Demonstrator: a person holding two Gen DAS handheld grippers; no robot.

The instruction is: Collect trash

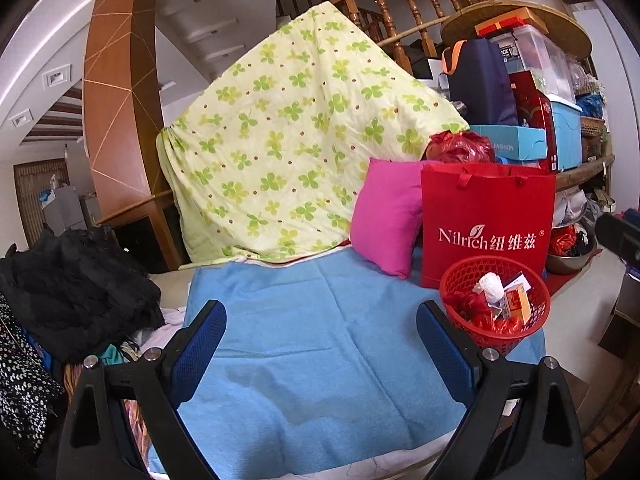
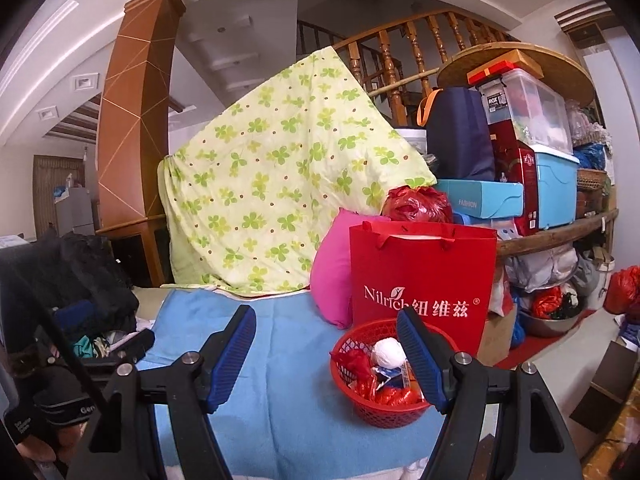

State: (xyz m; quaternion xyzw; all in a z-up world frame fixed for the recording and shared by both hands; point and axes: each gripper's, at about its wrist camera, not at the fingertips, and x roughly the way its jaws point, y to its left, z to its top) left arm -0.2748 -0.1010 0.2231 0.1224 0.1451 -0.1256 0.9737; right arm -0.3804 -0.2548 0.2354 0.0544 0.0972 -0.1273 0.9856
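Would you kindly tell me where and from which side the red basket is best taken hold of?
I would pinch the red basket by its open rim on the near side, coming from above with the right tongs. It stands upright on the blue towel, and the red bag crowds its far side.

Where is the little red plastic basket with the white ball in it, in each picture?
Left wrist view: the round red plastic mesh basket sits at lower right on the light blue towel.
Right wrist view: the basket sits lower centre-right, partly behind one blue finger.
Shared landmark: the red paper Nilrich gift bag stands right behind it.
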